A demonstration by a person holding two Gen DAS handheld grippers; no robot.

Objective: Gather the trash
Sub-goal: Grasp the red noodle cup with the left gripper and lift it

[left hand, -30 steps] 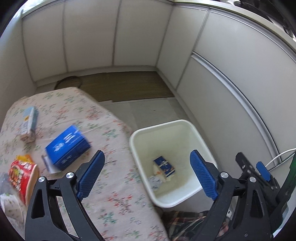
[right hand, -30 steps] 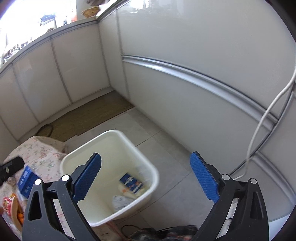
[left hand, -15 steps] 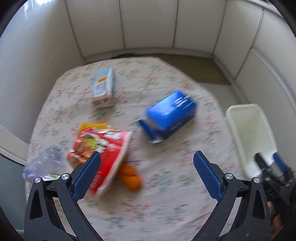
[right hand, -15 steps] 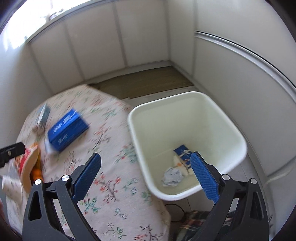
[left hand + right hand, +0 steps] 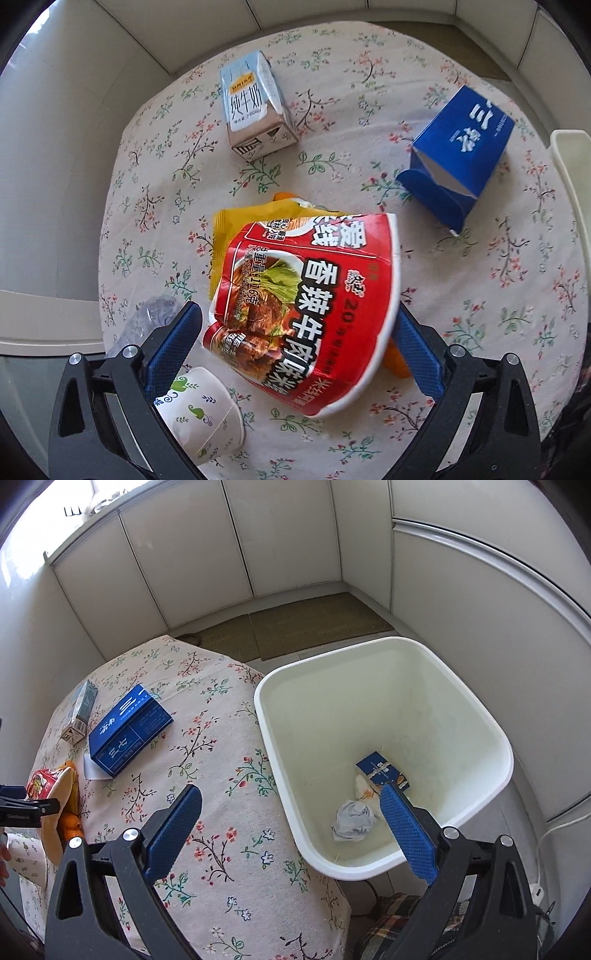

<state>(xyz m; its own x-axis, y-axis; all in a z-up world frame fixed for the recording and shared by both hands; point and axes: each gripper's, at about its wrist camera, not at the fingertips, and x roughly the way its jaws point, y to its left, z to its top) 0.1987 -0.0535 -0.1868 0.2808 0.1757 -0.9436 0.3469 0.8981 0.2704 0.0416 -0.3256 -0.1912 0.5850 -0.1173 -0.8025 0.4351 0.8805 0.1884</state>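
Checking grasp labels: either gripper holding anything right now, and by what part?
Nothing held. Left gripper is open, straddling the red noodle cup; right gripper is open and empty.

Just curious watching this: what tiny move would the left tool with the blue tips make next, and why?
Probably ease down and close. The left gripper is open, its fingers either side of the crushed red noodle cup on the floral tablecloth, not gripping yet. The white bin waits beside.
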